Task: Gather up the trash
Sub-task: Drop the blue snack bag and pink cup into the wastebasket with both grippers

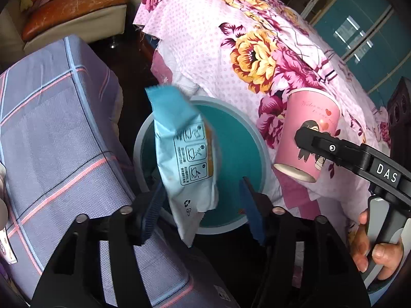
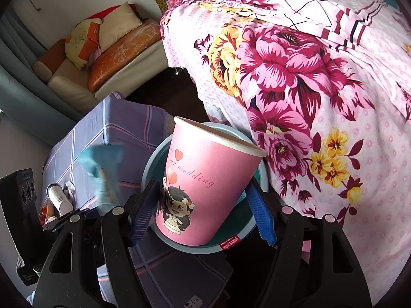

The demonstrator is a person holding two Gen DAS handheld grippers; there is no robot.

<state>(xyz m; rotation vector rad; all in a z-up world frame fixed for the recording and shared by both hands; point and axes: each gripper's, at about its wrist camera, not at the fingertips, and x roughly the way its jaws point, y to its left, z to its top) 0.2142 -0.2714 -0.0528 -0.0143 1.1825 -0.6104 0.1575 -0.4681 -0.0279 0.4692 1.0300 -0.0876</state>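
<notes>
The left gripper [image 1: 203,205] stands with jaws wide apart, the blue-and-white wrapper [image 1: 186,154] loose between them above the teal bin [image 1: 236,138]; at three o'clock, the right gripper [image 2: 203,215] clamps the pink paper cup [image 2: 203,187] over that bin

1. We see the bin [image 1: 257,154] wedged between the checked grey cloth [image 1: 59,138] and the floral cloth [image 1: 257,59], so only its mouth from above stays free.
2. Over that mouth, the blue wrapper [image 1: 183,154] and the pink cup [image 2: 205,192] crowd our way.
</notes>
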